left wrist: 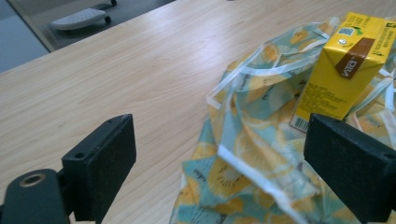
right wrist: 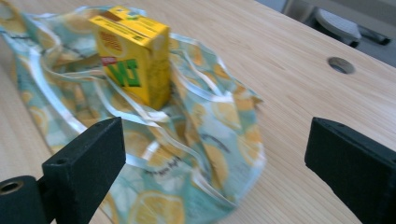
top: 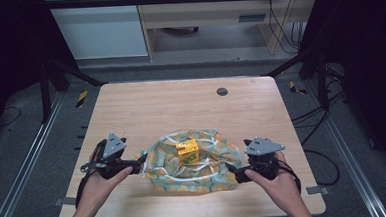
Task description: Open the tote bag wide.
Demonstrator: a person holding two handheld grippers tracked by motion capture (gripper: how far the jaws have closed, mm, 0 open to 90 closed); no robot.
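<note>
Yellow carton (right wrist: 132, 51) base sunk in crumpled bag (right wrist: 187, 154)

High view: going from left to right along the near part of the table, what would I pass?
Left gripper → fruit-print bag → yellow drink carton standing on the bag → right gripper.

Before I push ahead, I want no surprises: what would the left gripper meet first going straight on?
Likely the fruit-print bag: its crumpled edge lies between the open left gripper jaws. The yellow drink carton stands farther on, though depth is unclear.
</note>
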